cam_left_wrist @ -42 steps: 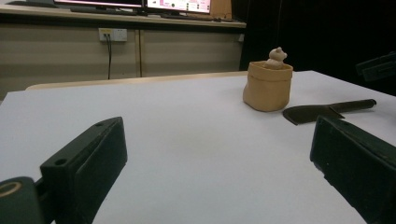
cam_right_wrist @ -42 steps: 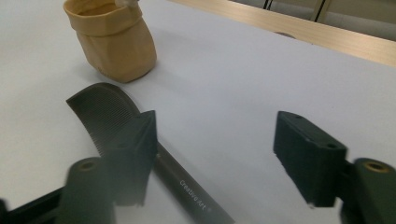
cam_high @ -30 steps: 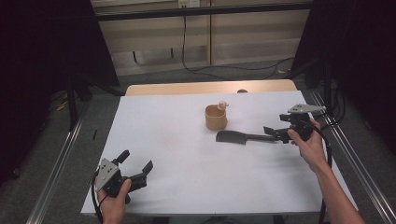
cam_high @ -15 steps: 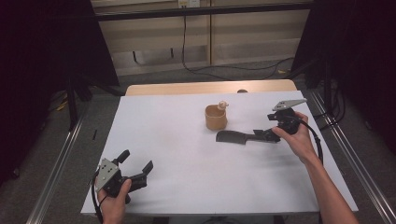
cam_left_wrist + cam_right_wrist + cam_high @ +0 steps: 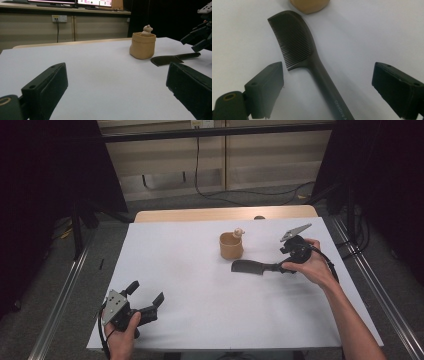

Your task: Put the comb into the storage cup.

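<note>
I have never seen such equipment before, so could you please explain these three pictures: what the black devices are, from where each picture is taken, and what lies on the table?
No robot is here: a person holds a hand-held two-jaw tool in each hand. The high view looks down on the white table. The left gripper rests near the front left corner, open and holding nothing. The right gripper is at the right, over the handle of a dark comb that lies flat on the table.

The other two pictures come from small cameras riding on the grippers, looking along their black jaws. In the right gripper view the comb lies between wide-open jaws, which have just closed a little; the pads do not touch it, so it is not held. The left gripper view looks across the table at a small tan pot with a little figure inside, standing beside the comb.
</note>
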### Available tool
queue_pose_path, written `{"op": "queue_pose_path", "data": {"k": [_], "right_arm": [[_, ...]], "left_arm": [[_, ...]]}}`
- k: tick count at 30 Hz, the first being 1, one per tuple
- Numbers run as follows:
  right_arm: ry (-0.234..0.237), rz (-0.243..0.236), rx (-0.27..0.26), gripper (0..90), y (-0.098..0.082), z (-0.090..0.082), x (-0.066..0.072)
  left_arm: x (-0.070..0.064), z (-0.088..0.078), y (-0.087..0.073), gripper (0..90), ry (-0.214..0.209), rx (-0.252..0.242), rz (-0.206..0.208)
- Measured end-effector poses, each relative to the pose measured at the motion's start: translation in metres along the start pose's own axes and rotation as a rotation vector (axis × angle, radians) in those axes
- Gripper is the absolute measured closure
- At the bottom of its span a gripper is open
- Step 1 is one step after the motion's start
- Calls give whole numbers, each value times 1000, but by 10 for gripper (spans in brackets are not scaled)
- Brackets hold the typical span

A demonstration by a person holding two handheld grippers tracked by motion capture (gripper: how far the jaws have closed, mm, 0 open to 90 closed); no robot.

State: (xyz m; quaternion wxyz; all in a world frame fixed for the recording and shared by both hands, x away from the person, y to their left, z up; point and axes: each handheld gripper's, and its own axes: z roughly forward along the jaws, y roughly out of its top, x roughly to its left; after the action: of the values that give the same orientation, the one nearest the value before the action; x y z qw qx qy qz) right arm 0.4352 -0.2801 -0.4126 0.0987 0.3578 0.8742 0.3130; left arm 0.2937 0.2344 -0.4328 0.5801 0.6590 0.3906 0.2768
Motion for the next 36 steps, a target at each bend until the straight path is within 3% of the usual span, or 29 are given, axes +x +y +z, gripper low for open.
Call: {"op": "queue_pose_path", "data": {"k": [9,13,17,19,27,36], "right_arm": [[27,-58,61,168,15,4,2],[30,-63,109,195,18,8,0],[30,-104,180,221,22,13,0],[26,-108,189,234,22,14,0],[31,-201,319,392,27,27,2],[53,-246,393,540,33,34,2]], "left_arm": [[2,0,1,39,0,-1,1],[1,0,0,38,-1,-1,-4],[-1,3,-1,38,-15,14,-1],[-2,3,-1,38,-14,13,-1],[-1,1,-1,38,-6,7,1],[0,1,0,38,-9,7,2]]}}
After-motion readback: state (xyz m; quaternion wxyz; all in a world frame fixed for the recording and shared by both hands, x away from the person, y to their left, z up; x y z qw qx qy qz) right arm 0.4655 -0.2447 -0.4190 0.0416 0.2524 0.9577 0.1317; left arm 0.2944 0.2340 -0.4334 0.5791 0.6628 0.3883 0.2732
